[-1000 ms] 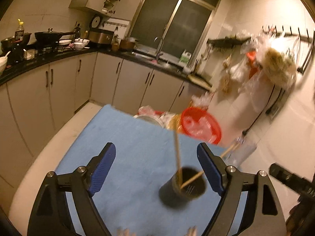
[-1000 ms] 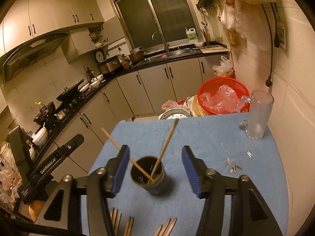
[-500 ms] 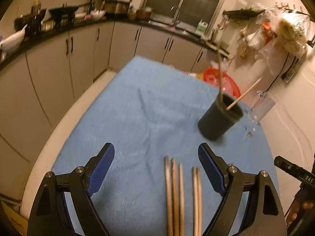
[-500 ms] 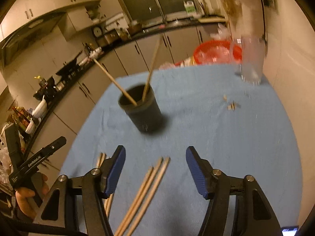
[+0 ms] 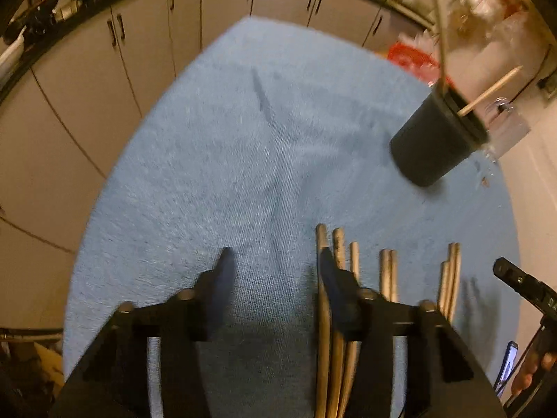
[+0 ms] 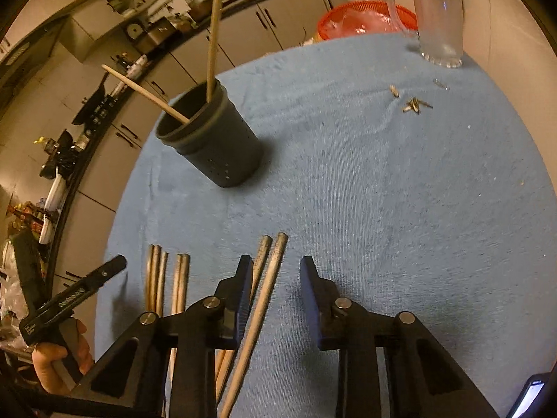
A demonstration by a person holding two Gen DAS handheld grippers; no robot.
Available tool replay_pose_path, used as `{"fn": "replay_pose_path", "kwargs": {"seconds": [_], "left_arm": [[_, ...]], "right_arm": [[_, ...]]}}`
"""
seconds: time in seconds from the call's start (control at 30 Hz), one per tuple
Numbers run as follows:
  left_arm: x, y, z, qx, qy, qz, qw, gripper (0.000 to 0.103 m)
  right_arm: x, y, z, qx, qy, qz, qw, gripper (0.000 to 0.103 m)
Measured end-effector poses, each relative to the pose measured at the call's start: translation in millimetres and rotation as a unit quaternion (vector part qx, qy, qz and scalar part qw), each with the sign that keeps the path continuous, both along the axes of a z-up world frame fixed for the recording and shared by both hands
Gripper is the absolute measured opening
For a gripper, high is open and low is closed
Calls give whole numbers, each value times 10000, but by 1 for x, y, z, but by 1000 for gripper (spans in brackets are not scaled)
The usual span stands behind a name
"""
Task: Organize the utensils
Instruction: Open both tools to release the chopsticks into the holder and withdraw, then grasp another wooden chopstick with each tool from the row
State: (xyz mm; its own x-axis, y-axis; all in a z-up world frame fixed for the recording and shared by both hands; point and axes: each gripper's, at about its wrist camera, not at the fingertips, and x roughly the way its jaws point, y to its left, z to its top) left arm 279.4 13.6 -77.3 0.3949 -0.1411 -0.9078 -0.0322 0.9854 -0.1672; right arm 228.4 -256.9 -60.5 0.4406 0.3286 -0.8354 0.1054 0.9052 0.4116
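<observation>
From my left wrist camera, the left gripper (image 5: 275,261) now hangs low over the blue cloth (image 5: 243,146), where a second ago it was high and looking across the kitchen. Its jaws have just been closing but stand apart, with bare cloth between them; the leftmost chopstick (image 5: 322,313) runs just inside the right-hand jaw, and I cannot tell whether that pad touches it. The other loose chopsticks (image 5: 388,271) lie side by side toward 3 o'clock of the fingertips, and the dark holder (image 5: 431,146) with two sticks already in it stands well apart at 1 o'clock. From my right wrist camera, the right gripper (image 6: 276,264) has dropped the same way, and its jaws have also just been closing. They are not together: one chopstick (image 6: 268,285) lies in the gap close to the left-hand jaw, its neighbour slips under that jaw, and no pad presses on either as far as I can see. The holder (image 6: 216,142) is at 11 o'clock, a glass mug (image 6: 438,17) far off at 1 o'clock. I judge both hands have gone from approach to pick-up, with most sticks not yet in the holder.
</observation>
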Motion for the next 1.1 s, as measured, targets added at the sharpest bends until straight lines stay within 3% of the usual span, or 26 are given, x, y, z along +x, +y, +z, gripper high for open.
{"fn": "replay_pose_path", "kwargs": {"seconds": [0.37, 0.73, 0.83, 0.9, 0.97, 1.1], "left_arm": [[17, -5, -5, -288, 126, -23, 9995, 42], [30, -14, -9, 31, 261, -126, 9996, 39], [32, -17, -9, 99, 289, -211, 9993, 32], [34, -20, -9, -10, 313, -290, 9991, 17], [34, -23, -8, -43, 317, -374, 9988, 11], [35, -27, -11, -35, 337, -465, 9983, 7]], "right_arm": [[9, 6, -10, -136, 185, 28, 9997, 29], [24, 6, -25, -285, 421, 23, 9987, 23], [26, 7, -26, -296, 451, 39, 9985, 22], [27, 5, -27, -241, 482, 21, 9985, 22], [29, 2, -29, -169, 545, -40, 9984, 22], [32, -5, -33, -37, 644, -161, 9978, 21]]}}
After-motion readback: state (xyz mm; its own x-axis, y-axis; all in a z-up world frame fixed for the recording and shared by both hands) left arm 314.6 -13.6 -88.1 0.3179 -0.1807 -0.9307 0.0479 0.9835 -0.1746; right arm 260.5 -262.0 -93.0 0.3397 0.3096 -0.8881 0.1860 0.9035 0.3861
